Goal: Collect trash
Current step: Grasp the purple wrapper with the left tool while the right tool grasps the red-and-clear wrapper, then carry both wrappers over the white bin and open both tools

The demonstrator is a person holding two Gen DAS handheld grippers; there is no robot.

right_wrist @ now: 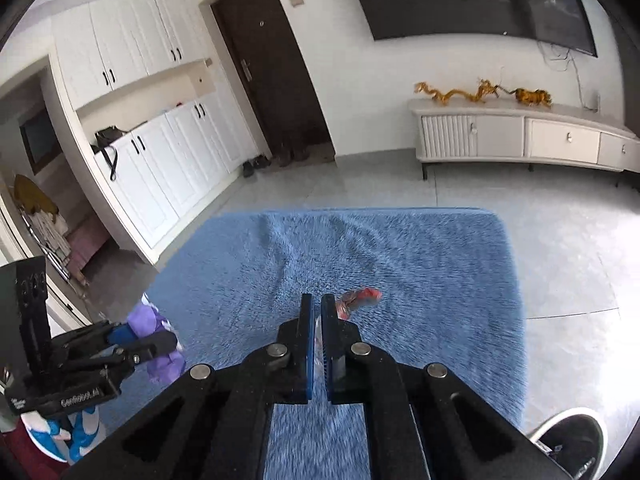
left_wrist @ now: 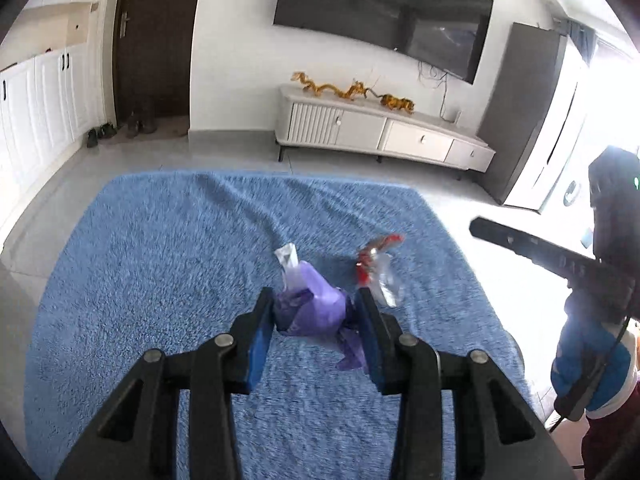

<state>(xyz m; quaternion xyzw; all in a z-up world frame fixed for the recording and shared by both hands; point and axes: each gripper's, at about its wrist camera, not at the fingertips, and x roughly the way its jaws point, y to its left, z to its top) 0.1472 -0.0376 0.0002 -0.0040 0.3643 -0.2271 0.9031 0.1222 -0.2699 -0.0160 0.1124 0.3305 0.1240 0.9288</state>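
Note:
My left gripper point(left_wrist: 316, 300) is shut on a crumpled purple plastic bag point(left_wrist: 314, 308) with a clear wrapper sticking out of its top, held above the blue shaggy rug point(left_wrist: 160, 248). A red and clear wrapper point(left_wrist: 376, 268) lies on the rug just right of the left fingertips. My right gripper point(right_wrist: 317, 300) has its jaws nearly closed on the clear end of that red wrapper point(right_wrist: 358, 298), above the rug point(right_wrist: 420, 264). The left gripper with the purple bag point(right_wrist: 154, 320) shows at the left of the right wrist view. The right gripper's body point(left_wrist: 560, 260) shows at the right of the left wrist view.
A white TV cabinet point(left_wrist: 384, 132) with gold dragon figures stands against the far wall under a wall TV point(left_wrist: 380, 12). White cupboards point(right_wrist: 160, 160) and a dark door point(right_wrist: 272, 68) are to the left, with shoes by the door. A black shoe point(right_wrist: 572, 440) is at the rug's right edge.

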